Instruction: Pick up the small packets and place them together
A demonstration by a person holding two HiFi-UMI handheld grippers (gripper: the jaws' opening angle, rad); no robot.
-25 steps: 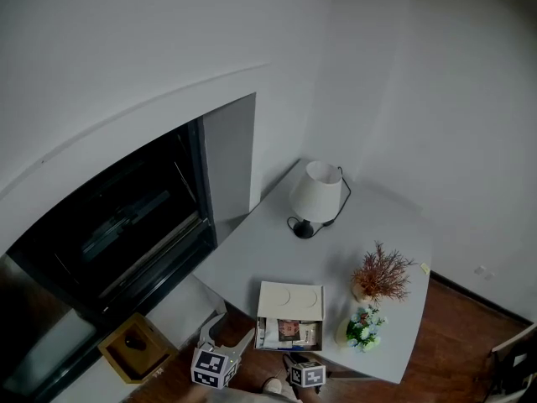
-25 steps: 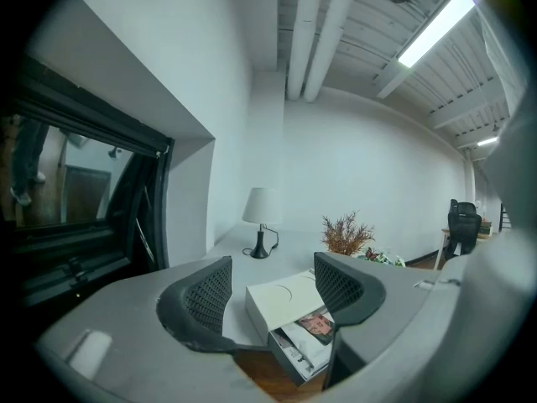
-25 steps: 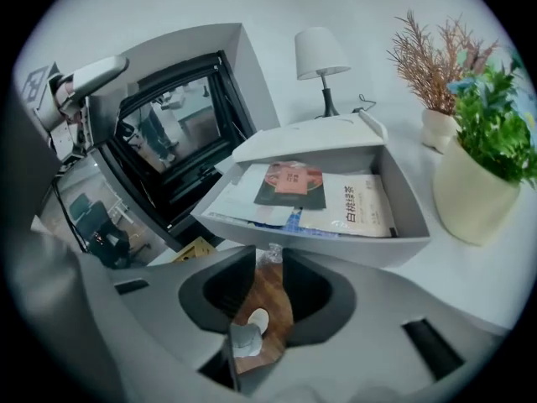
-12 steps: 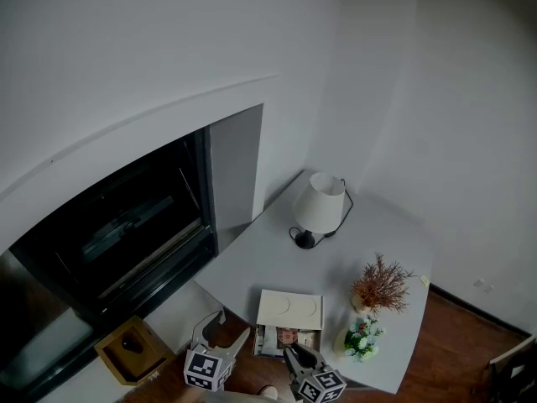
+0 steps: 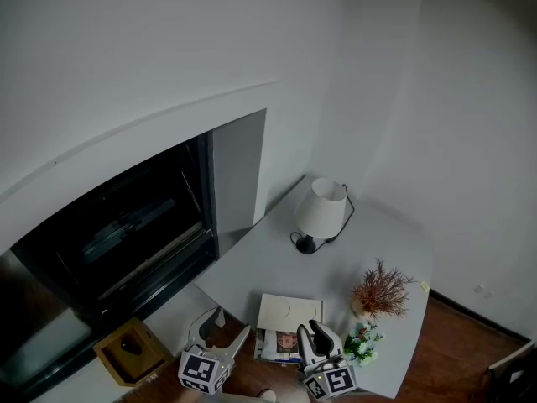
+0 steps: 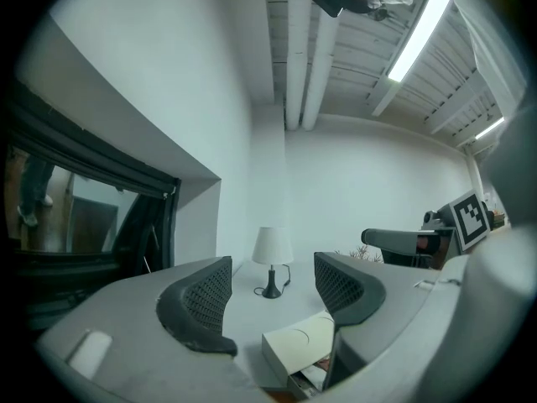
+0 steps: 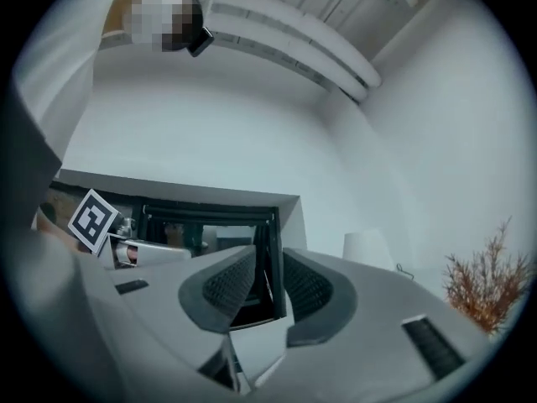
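Note:
A white box (image 5: pixel 289 311) lies at the near edge of the grey table (image 5: pixel 277 263), with its front open and printed packets (image 5: pixel 288 341) showing inside. In the left gripper view the same box (image 6: pixel 302 342) sits just beyond the jaws. My left gripper (image 5: pixel 220 336) hovers off the table's near left corner, open and empty. My right gripper (image 5: pixel 319 337) is raised over the box's front right corner. Its jaws stand close together with a slim gap, and I see nothing between them. From the left gripper view the right gripper (image 6: pixel 394 239) shows side-on.
A white table lamp (image 5: pixel 321 211) stands at the back of the table. A dried red-brown plant (image 5: pixel 382 286) and a small flower bunch (image 5: pixel 363 341) stand at the right. A dark window (image 5: pixel 117 225) fills the left wall, with a wooden tissue box (image 5: pixel 132 348) below it.
My right gripper has lifted from the box's front edge and moved slightly right. The left gripper has barely shifted. The head view has tilted a little.

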